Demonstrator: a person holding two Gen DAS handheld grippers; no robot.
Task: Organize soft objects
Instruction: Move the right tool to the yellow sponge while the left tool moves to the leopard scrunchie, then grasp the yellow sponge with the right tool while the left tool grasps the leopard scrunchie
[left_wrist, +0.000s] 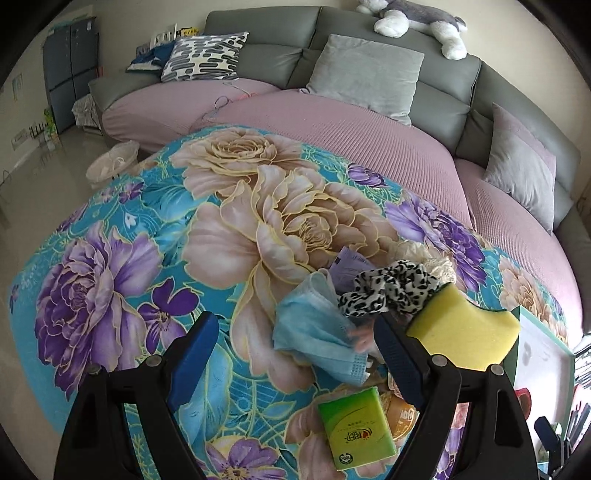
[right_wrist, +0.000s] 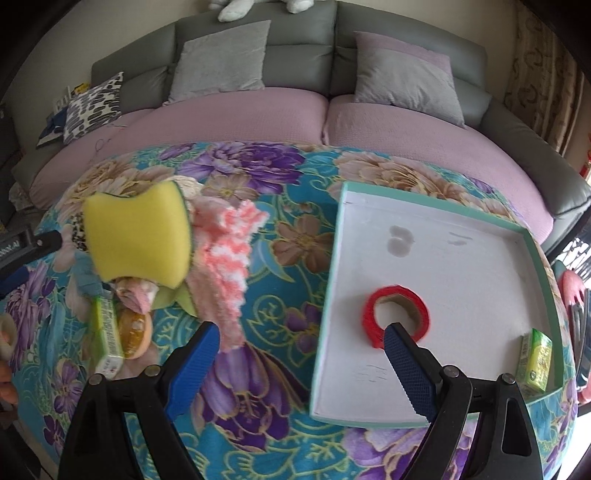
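On the flowery cloth (right_wrist: 258, 424) sits a pile of soft things, with a yellow sponge (right_wrist: 138, 236) on top and a fluffy pink cloth (right_wrist: 221, 266) beside it. The white tray (right_wrist: 461, 266) holds a red tape roll (right_wrist: 397, 315) and a green tissue pack (right_wrist: 535, 360). Both the left gripper (left_wrist: 291, 356) and the right gripper (right_wrist: 301, 365) are spread wide and hold nothing. The pile lies up and left of the right gripper, and just right of the left one, which looks nearer. The sponge's long side runs across.

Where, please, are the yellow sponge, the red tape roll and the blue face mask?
yellow sponge (right_wrist: 138, 236): right wrist view, middle of its yellow face.
red tape roll (right_wrist: 373, 321): right wrist view, left side of the ring.
blue face mask (left_wrist: 314, 328): left wrist view, middle of the pleated cloth.
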